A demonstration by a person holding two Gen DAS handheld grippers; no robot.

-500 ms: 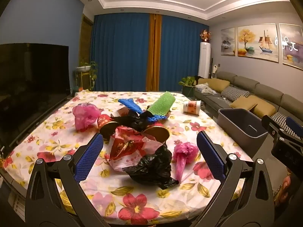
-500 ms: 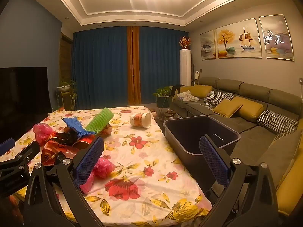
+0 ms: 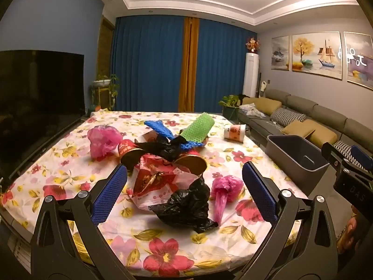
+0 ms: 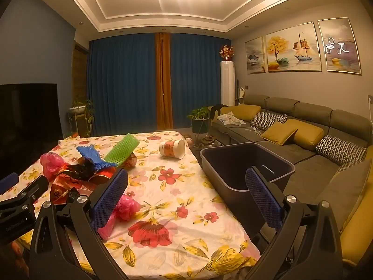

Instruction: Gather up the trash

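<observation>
left gripper (image 3: 184, 193) jaws wide, empty | right gripper (image 4: 186, 198) same | crumpled black bag (image 3: 186, 205)

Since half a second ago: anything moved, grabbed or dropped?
Nothing visibly changed. Left gripper and right gripper are open and empty, as before. The black bag, pink bags, cups and the grey bin lie where they were.
</observation>
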